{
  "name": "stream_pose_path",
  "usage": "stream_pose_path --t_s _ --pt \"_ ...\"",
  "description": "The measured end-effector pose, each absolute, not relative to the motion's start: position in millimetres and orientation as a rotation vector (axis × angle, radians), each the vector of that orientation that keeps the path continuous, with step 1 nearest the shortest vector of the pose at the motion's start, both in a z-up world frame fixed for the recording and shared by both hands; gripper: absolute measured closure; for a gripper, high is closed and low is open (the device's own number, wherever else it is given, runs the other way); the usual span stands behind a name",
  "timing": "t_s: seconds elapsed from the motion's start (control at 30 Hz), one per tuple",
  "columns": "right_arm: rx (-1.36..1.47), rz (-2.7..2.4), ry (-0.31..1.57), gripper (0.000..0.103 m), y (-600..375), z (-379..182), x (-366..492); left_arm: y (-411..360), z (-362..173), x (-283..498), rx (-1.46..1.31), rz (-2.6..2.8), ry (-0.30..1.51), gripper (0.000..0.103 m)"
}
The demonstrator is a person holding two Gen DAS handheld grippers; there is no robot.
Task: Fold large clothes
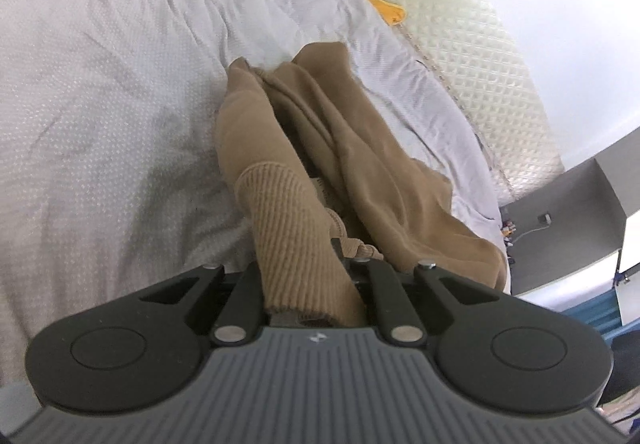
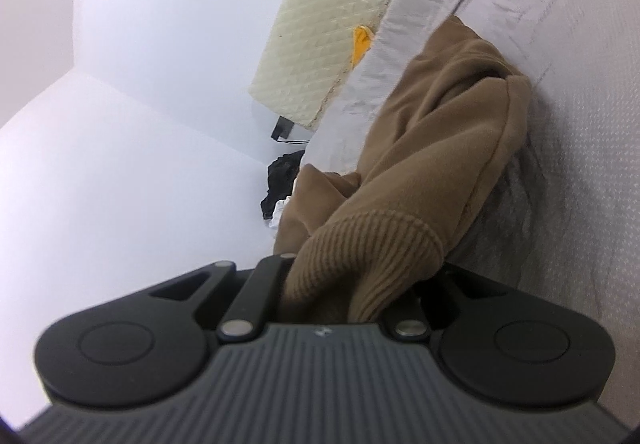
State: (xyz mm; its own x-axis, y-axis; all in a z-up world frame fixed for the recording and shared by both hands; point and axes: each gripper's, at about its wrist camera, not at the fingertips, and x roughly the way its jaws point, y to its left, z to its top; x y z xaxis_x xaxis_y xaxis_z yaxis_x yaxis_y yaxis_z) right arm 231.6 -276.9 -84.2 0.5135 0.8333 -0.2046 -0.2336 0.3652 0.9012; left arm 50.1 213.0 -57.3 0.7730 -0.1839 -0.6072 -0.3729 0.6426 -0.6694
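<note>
Fingertips totally buried in fabric on both sides, so the actual pinch points are hidden.

Left gripper (image 1: 320, 276) angles down at the bed (image 1: 100, 104) with its fingers clamped on a ribbed cuff (image 1: 296, 232) of the tan sweater (image 1: 320, 132); right gripper (image 2: 352, 284) sits closer to level, rolled sideways, fingers clamped on another ribbed band (image 2: 376, 244). Sweater hangs bunched between them, far end resting on the white quilt near the bed's edge beside a cream textured mattress (image 1: 460, 24). Something yellow (image 1: 386, 10) pokes out there, can't tell what. Plenty of bare quilt toward the bed's other side.
</note>
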Motion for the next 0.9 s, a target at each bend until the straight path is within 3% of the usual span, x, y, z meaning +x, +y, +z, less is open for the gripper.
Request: stream_pose_path --t_s 0.3,0.53,0.9 --pt "0.901 0.791 0.706 0.090 -289 -30 177 194 -9 -8 -0.842 0.045 0.656 0.093" --pt "0.867 0.784 0.726 0.089 -300 -18 134 187 -7 -59 -0.880 0.030 0.641 0.093" --pt "1.049 0.678 0.802 0.089 -301 -42 166 191 -2 -1 -0.929 0.029 0.628 0.093"
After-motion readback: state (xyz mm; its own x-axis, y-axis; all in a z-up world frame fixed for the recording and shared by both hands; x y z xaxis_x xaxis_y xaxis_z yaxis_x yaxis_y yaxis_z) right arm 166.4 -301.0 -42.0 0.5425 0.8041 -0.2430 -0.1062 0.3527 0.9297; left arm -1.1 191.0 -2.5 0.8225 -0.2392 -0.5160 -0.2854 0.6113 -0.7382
